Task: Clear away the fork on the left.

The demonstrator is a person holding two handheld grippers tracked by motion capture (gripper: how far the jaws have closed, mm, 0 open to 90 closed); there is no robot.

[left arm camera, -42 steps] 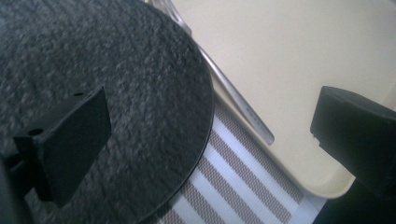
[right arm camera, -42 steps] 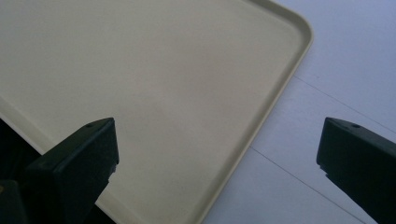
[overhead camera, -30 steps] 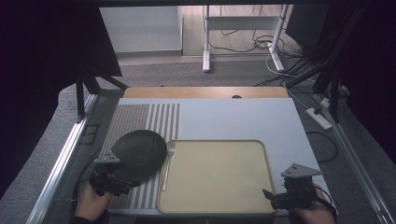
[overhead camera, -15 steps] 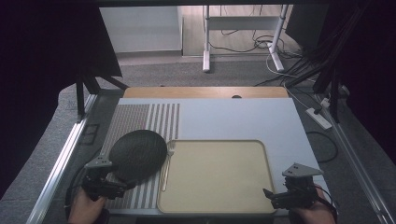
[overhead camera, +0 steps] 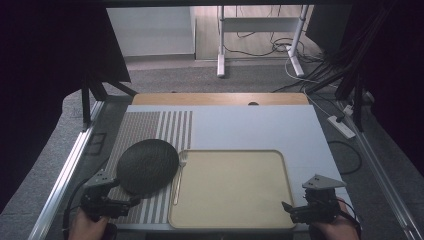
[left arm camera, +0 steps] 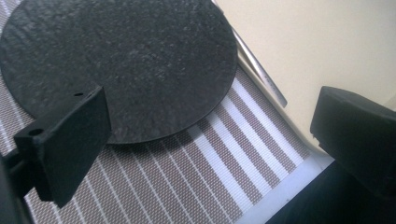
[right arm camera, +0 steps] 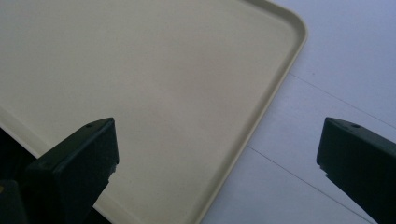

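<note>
Plate [overhead camera: 146, 166], dark and round with a rough surface, lies flat on the striped placemat [overhead camera: 150, 132], just in front of the left gripper [overhead camera: 131, 201]. In the left gripper view the plate [left arm camera: 121, 65] is directly ahead of the jaws, and its near edge passes behind the left jaw; the jaws are spread wide with nothing between them. Compared with one second ago, the left gripper has moved back toward the person and a little to the left, so it is now apart from the plate's edge, while the plate has stayed at the same place. A fork [overhead camera: 179, 176] lies between the plate and the beige tray [overhead camera: 280, 160], to the right of the left gripper. The right gripper [overhead camera: 287, 208] sits at the tray's near right corner, as before. In the right gripper view its jaws are also spread wide and empty, with the tray's rim [right arm camera: 275, 98] running between them over the white table [right arm camera: 345, 56].
</note>
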